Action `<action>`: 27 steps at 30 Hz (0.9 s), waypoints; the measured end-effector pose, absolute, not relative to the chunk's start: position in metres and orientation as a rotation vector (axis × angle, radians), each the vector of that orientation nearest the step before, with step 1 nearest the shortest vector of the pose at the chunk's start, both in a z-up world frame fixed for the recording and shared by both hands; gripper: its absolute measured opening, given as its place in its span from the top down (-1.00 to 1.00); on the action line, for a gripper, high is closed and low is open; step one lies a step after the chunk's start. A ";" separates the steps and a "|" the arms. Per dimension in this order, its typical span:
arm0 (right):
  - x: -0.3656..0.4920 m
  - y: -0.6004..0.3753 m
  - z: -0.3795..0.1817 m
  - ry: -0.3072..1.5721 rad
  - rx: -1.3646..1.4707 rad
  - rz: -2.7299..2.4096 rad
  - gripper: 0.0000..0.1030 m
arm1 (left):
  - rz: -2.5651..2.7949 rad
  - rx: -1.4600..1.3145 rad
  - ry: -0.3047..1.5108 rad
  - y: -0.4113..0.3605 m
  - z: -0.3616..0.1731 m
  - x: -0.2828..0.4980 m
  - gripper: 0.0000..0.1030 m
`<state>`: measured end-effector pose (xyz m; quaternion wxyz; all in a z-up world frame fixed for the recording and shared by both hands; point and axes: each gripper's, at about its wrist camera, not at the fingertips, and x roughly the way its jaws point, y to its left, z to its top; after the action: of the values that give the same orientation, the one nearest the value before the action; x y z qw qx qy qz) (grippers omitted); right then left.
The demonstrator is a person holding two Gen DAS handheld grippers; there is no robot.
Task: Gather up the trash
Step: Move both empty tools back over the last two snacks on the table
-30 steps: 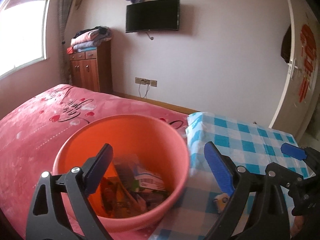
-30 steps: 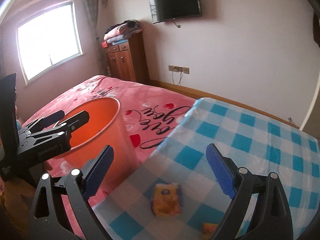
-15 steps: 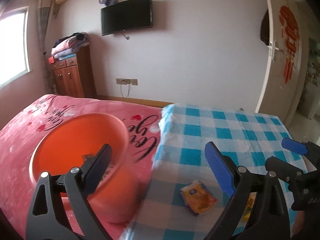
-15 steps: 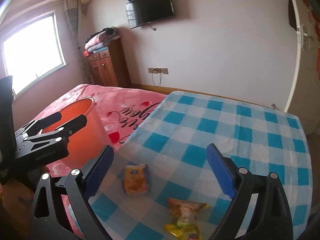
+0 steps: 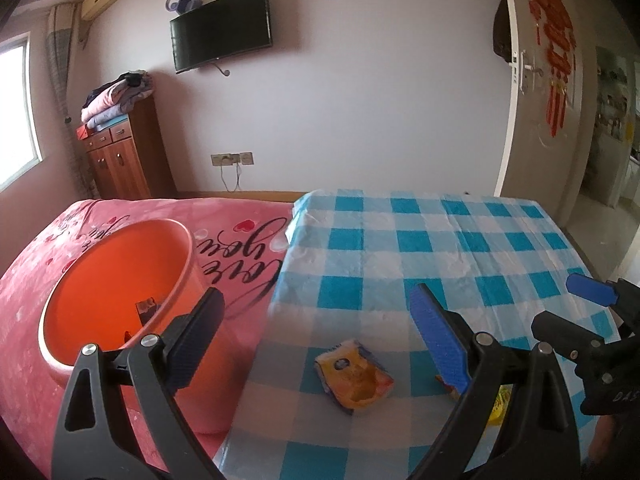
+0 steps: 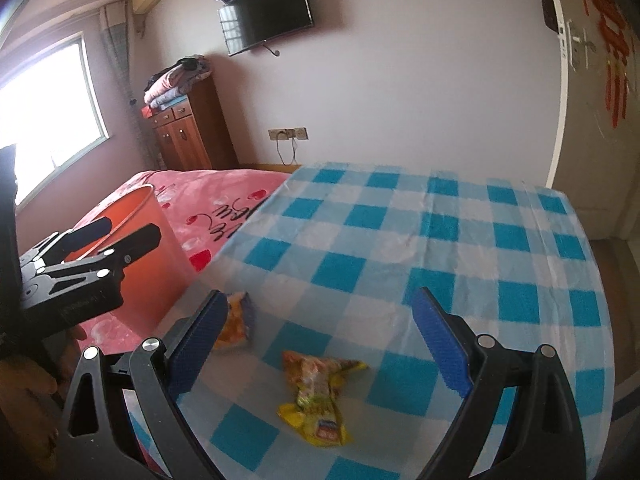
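Observation:
An orange bucket (image 5: 116,292) stands on the pink bed, with some trash (image 5: 146,308) at its bottom. On the blue checked tablecloth (image 5: 440,248) lies a yellow-orange snack packet (image 5: 354,376). My left gripper (image 5: 316,294) is open and empty, hovering between the bucket and that packet. A crumpled yellow-green wrapper (image 6: 316,392) lies between the open, empty fingers of my right gripper (image 6: 320,298). The same snack packet (image 6: 236,322) shows partly behind the right gripper's left finger. In the right wrist view the left gripper (image 6: 128,230) is beside the bucket (image 6: 144,240).
The pink bedspread (image 5: 240,220) adjoins the table's left edge. A wooden cabinet (image 5: 120,160) with folded blankets stands at the far wall, under a wall TV (image 5: 222,36). A white door (image 5: 536,80) is at the right. The right gripper (image 5: 572,306) shows at the table's right side.
Both grippers have swung right, away from over the bucket toward the checked table. The snack packet and crumpled wrapper have come into view near the fingers. Both stay open.

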<state>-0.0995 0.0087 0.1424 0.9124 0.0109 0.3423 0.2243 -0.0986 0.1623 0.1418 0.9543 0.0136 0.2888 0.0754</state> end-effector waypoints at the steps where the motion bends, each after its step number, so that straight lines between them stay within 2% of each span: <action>1: -0.101 0.006 0.140 0.709 0.024 0.457 -0.79 | 0.152 0.031 0.590 0.161 0.141 -0.099 -0.83; 27: -0.115 -0.020 0.082 0.845 0.063 0.455 -0.79 | 0.150 0.091 0.699 0.132 0.107 -0.100 -0.83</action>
<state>-0.1152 -0.0204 0.0821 0.8866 0.0303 0.4063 0.2189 -0.0998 0.1324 0.1066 0.9359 0.0444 0.3418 0.0732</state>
